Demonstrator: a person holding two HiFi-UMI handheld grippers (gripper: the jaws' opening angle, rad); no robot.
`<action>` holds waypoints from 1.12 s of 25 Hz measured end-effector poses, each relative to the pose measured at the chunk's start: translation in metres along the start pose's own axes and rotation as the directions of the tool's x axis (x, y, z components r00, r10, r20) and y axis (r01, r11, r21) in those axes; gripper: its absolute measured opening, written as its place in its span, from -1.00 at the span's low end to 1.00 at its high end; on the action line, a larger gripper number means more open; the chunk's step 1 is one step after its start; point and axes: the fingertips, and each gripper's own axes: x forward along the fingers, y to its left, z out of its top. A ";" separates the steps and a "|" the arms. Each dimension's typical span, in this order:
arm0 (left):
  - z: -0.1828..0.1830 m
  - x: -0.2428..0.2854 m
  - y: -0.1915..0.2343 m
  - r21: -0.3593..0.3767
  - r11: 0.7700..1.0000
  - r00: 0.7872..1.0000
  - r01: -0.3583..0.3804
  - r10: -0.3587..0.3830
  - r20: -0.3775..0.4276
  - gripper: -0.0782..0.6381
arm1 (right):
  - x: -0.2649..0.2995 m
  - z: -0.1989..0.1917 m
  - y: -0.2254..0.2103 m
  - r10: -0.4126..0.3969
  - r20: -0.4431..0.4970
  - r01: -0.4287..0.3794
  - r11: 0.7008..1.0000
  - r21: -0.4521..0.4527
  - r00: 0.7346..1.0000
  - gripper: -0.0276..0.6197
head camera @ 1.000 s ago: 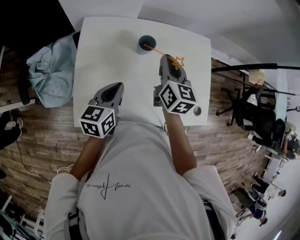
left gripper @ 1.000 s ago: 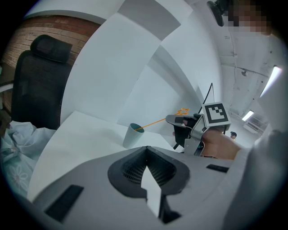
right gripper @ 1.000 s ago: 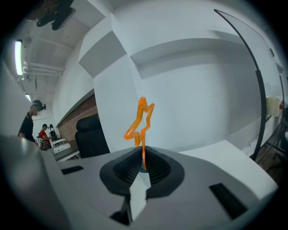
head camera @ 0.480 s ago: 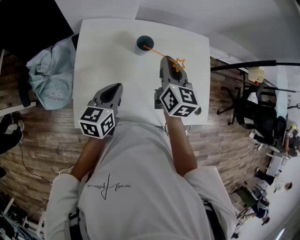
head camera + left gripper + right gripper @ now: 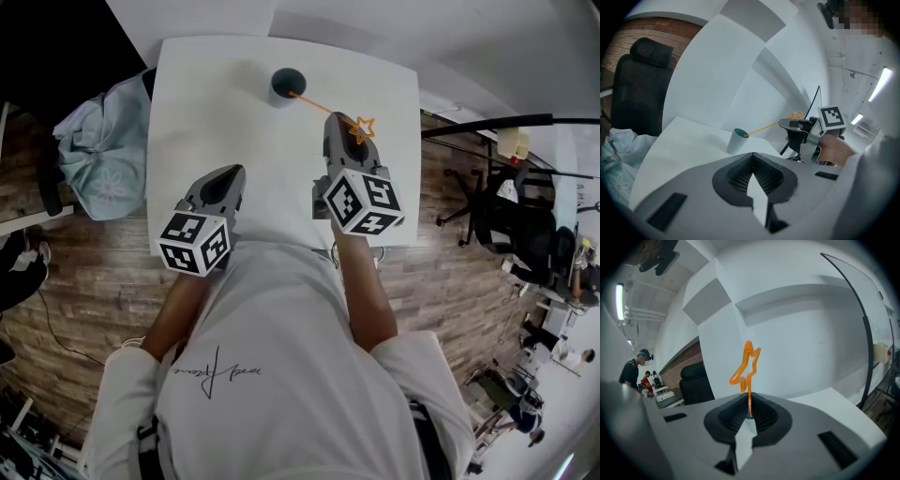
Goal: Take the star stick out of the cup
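Note:
A dark teal cup (image 5: 288, 82) (image 5: 737, 140) stands upright near the far edge of the white table (image 5: 206, 112). The orange star stick (image 5: 314, 101) (image 5: 764, 128) slants from the cup's mouth up to the right. My right gripper (image 5: 341, 122) (image 5: 792, 124) (image 5: 750, 411) is shut on the stick just below its star (image 5: 746, 364), and the star pokes out above the jaws. The stick's lower end is still at the cup's mouth. My left gripper (image 5: 228, 178) (image 5: 752, 154) hovers over the table's near left part, shut and holding nothing.
A light blue cloth (image 5: 98, 141) lies on a dark chair (image 5: 637, 89) left of the table. A black office chair (image 5: 511, 225) and a thin black pole stand to the right. People (image 5: 635, 371) are far off in the room.
My right gripper has drifted slightly right and nearer to me with the stick in it. The left gripper has stayed put.

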 end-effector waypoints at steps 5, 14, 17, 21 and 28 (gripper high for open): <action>0.000 0.001 -0.002 0.005 1.000 1.000 0.005 -0.005 -0.002 -0.77 | -0.005 0.003 -0.001 0.002 0.008 -0.002 1.000 0.003 1.000 -0.83; -0.002 0.002 -0.003 0.019 1.000 1.000 0.006 -0.006 -0.019 -0.77 | -0.015 -0.001 0.000 0.017 -0.007 -0.017 1.000 0.005 1.000 -0.83; -0.002 0.002 -0.004 0.018 1.000 1.000 0.007 -0.006 -0.021 -0.77 | -0.016 -0.005 0.000 0.019 -0.017 -0.019 1.000 0.009 1.000 -0.83; -0.003 0.001 -0.003 0.017 1.000 1.000 0.008 -0.007 -0.023 -0.77 | -0.019 -0.011 0.001 0.019 -0.029 -0.018 1.000 0.014 0.999 -0.83; -0.004 0.002 -0.002 0.015 1.000 1.000 0.009 -0.008 -0.023 -0.77 | -0.021 -0.022 0.001 0.019 -0.057 -0.019 1.000 0.011 0.998 -0.83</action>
